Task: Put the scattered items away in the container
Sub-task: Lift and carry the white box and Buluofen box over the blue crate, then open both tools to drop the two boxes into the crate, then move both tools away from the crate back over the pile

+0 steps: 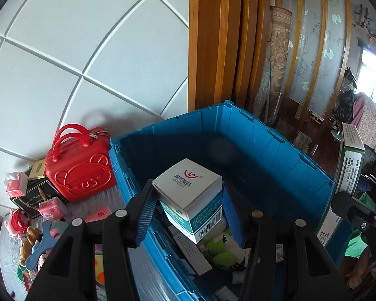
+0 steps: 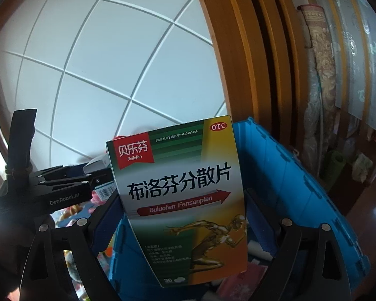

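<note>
My left gripper (image 1: 188, 200) is shut on a white and teal medicine box (image 1: 191, 198) and holds it over the near end of the blue crate (image 1: 275, 148). Inside the crate lie a green plush toy (image 1: 221, 249) and other small items. My right gripper (image 2: 183, 215) is shut on a flat green and yellow ibuprofen box (image 2: 183, 195), held upright over the blue crate (image 2: 288, 175). That box also shows at the right edge of the left wrist view (image 1: 348, 165). The left gripper's body appears in the right wrist view (image 2: 62, 185).
Left of the crate on the table stand a red mini suitcase (image 1: 80, 165), a black box (image 1: 35, 198), pink tissue packs (image 1: 52, 208) and several plush toys (image 1: 30, 240). A white panelled wall (image 1: 87, 50) and wooden door frame (image 1: 213, 37) stand behind.
</note>
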{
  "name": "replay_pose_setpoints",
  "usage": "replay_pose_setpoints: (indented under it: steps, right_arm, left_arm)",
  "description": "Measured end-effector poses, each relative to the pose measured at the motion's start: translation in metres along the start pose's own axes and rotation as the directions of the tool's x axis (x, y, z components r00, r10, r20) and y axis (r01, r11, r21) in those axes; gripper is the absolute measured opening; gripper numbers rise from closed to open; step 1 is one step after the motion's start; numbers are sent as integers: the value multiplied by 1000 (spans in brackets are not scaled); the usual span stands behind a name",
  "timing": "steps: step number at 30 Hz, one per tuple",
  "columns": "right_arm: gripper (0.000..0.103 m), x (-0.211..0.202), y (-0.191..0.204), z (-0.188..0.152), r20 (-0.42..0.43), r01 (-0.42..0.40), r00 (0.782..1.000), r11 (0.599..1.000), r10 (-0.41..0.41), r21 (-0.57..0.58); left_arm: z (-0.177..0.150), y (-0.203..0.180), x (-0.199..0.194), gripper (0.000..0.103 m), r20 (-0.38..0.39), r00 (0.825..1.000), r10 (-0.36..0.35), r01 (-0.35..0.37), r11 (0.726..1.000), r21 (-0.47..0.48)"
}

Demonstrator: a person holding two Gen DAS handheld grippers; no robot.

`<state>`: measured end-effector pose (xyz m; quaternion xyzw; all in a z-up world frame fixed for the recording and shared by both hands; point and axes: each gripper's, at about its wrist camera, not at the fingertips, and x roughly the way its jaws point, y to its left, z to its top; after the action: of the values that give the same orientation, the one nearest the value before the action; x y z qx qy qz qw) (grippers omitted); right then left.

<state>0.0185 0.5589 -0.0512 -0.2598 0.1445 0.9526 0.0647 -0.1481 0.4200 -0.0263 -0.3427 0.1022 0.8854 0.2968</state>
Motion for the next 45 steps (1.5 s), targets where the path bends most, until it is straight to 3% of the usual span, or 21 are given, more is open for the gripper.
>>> replay_pose_setpoints:
  steps: [10,18,20,22,23,24,25,36,45]
  right_arm:
    - [92,9,-23,5,-26,81,996,997,-80,16]
    - [92,26,-44,15,-42,125,991,992,-124,21]
    - [93,34,-50,21,-47,134,990,991,-134,16]
    - [94,41,-53,25,-62,140,988,990,-139,12]
    - [103,42,-54,27,-61,149,987,989,-148,13]
    - [103,42,-54,28,-53,159,986,987,-158,16]
    - [103,41,-54,28,-47,160,986,987,-159,17]
    - [103,37,-49,19,-53,136,990,990,-134,27]
    - [103,25,-21,10,-27,80,996,997,-80,8]
  left_arm:
    - [17,-31,25,52,-12,1000,-29,29,998,48]
    - [33,-35,52,52,-37,999,-24,26,998,50]
    - [39,-33,58,52,-55,997,-59,61,998,32]
    - [42,-35,65,58,-90,993,-72,75,997,28]
    - [43,-35,65,76,-88,994,-60,62,998,28]
    - [44,-34,64,98,-78,996,-49,51,998,25]
    - [43,-32,62,103,-67,997,-41,43,999,18]
    - [32,-8,55,103,-81,996,-27,25,999,-28]
    - [7,20,35,103,-86,996,-19,13,997,-77]
